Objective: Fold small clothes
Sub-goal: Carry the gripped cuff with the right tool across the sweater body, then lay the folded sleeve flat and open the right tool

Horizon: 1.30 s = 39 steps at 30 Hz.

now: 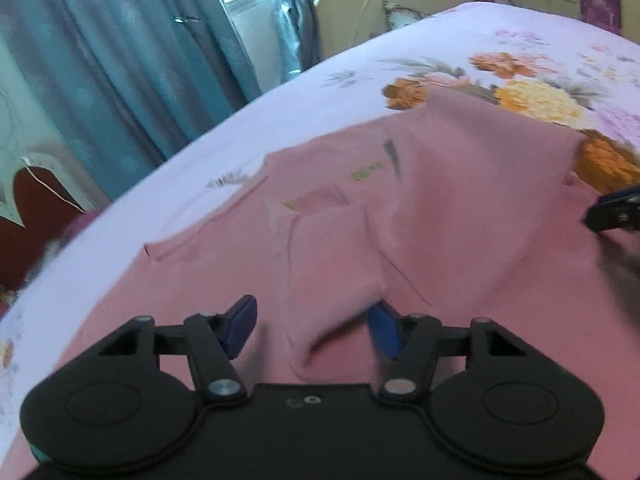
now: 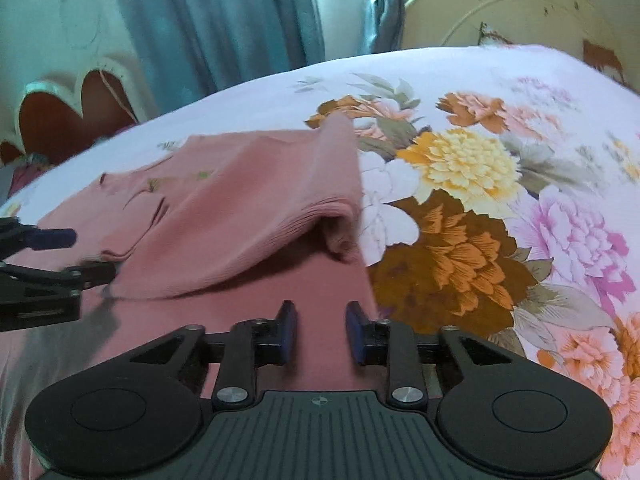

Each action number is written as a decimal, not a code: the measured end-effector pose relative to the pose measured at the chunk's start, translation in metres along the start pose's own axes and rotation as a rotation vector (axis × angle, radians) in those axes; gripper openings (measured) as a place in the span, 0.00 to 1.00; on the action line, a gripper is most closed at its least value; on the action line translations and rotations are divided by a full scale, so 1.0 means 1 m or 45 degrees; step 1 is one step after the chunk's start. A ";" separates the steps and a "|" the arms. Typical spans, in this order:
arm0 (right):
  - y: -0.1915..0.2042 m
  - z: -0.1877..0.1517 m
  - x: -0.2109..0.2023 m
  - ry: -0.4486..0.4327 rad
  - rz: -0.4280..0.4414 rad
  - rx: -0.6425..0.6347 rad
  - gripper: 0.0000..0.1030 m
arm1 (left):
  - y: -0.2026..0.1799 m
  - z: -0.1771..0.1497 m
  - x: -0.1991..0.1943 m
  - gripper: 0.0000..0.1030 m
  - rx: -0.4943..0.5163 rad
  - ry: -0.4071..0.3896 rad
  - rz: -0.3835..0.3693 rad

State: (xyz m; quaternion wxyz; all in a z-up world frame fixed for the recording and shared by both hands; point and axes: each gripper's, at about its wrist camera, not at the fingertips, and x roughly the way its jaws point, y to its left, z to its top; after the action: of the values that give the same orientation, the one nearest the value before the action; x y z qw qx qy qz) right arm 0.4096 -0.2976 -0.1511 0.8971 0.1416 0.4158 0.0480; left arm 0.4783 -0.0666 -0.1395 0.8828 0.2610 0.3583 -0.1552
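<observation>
Left hand-held gripper (image 1: pixel 312 326): jaws spread wide, fold of pink garment (image 1: pixel 460 208) lying between blue pads, not pinched. Right hand-held gripper (image 2: pixel 321 330): jaws parted, nothing held, hovering over garment's near edge. Garment: partly folded, one flap doubled over, on floral bedsheet (image 2: pixel 500 184). Teal curtain (image 2: pixel 224 20) behind bed.

**Both grippers low, jaws parted**

The left gripper (image 1: pixel 312 326) sits low with its two blue-padded fingers (image 1: pixel 240 326) spread wide apart. The right gripper (image 2: pixel 321 332) is level and near, its fingers (image 2: pixel 287 330) parted by a narrower gap with nothing between them. In the right wrist view the left gripper shows at the far left edge.
</observation>
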 end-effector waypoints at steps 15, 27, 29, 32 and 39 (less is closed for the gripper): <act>-0.007 0.012 0.017 0.001 -0.013 0.047 0.13 | 0.120 -0.128 -0.030 0.32 -0.940 -0.125 -0.148; 0.000 0.015 0.020 0.005 -0.062 0.018 0.13 | 0.145 -0.120 0.007 0.08 -1.084 -0.114 -0.362; 0.003 0.015 0.019 0.009 -0.088 0.011 0.13 | 0.144 -0.120 -0.012 0.07 -1.080 -0.257 -0.243; 0.006 0.012 0.017 0.013 -0.111 -0.017 0.13 | 0.138 -0.123 -0.013 0.07 -1.035 -0.245 -0.196; 0.004 0.016 -0.015 -0.115 -0.045 -0.033 0.13 | 0.144 -0.140 -0.004 0.62 -1.066 -0.187 -0.244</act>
State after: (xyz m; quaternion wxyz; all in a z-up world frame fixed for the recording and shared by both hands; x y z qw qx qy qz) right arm 0.4117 -0.3002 -0.1290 0.9173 0.1246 0.3768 0.0312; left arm 0.4646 0.1309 -0.1708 0.9173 -0.1657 0.3491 -0.0959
